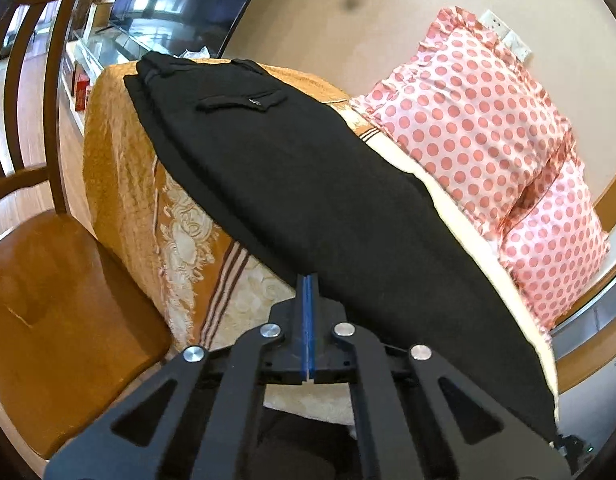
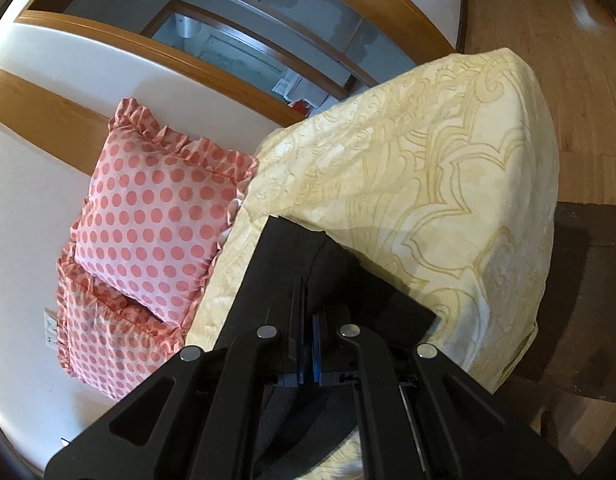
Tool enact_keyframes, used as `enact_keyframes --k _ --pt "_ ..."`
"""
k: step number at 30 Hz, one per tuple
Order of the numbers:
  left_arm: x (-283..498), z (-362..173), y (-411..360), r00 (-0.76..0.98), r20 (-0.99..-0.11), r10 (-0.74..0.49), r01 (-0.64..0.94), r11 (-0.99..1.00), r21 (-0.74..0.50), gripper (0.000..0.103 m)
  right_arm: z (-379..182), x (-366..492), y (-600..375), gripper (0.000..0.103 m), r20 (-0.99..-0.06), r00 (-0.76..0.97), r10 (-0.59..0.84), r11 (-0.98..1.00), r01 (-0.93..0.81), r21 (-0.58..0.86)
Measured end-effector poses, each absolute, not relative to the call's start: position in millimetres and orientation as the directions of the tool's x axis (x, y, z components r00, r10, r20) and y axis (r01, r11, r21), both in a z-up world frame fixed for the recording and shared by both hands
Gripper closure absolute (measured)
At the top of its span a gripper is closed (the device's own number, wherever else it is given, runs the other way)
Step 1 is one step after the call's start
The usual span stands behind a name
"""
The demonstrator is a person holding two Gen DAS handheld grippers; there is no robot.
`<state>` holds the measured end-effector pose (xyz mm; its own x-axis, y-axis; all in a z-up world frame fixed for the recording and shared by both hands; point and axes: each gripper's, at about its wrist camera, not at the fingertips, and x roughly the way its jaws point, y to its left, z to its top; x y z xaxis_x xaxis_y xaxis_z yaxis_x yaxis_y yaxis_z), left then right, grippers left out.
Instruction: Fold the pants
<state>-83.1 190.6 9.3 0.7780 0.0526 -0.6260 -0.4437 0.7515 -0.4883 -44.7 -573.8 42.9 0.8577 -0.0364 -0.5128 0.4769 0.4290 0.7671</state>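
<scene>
your left gripper (image 1: 309, 280) is pinching the pants (image 1: 292, 184) lying on the bed (image 1: 120, 168); your right gripper (image 2: 308, 292) is clamping their hem, its tips hiding in black cloth.

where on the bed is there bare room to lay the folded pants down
The widest free patch is the cream quilt beyond the pants, out to its far edge. A narrow strip of patterned cover runs between the pants and the chair. It is crowded toward the polka-dot pillows.
</scene>
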Motion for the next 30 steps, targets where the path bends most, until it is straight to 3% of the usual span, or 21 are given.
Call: enact_keyframes --k 6,7,10,14,22,24,26,30 --pt "-85 9 204 0.799 -0.602 0.003 -0.421 0.717 -0.555 0.103 43 -45 -573 0.100 -0.533 0.845 -0.039 0.445 0.492 0.748" --pt "-86 11 204 0.808 -0.589 -0.007 -0.407 0.715 -0.568 0.100 43 -44 -573 0.100 -0.534 0.845 -0.040 0.447 0.493 0.747" --pt "-87 11 205 0.835 -0.544 -0.087 -0.350 0.679 -0.646 0.076 42 -44 -573 0.100 -0.540 0.841 -0.039 0.449 0.498 0.742" --pt "-83 7 205 0.842 -0.515 -0.157 -0.320 0.623 -0.714 0.070 41 -44 -573 0.100 -0.542 0.839 -0.037 0.448 0.499 0.742" --pt "-68 -1 213 0.838 -0.502 -0.217 -0.319 0.552 -0.771 0.070 41 -44 -571 0.100 -0.550 0.834 -0.043 0.473 0.502 0.725" --pt "-66 2 215 0.839 -0.509 -0.190 -0.335 0.558 -0.759 0.077 41 -44 -571 0.100 -0.551 0.833 -0.045 0.477 0.503 0.721" --pt "-64 5 218 0.840 -0.516 -0.167 -0.347 0.565 -0.749 0.094 42 -43 -570 0.100 -0.553 0.832 -0.048 0.484 0.503 0.716" --pt "-68 8 210 0.829 -0.545 -0.125 -0.363 0.622 -0.694 0.101 46 -43 -568 0.100 -0.554 0.831 -0.054 0.504 0.502 0.703"
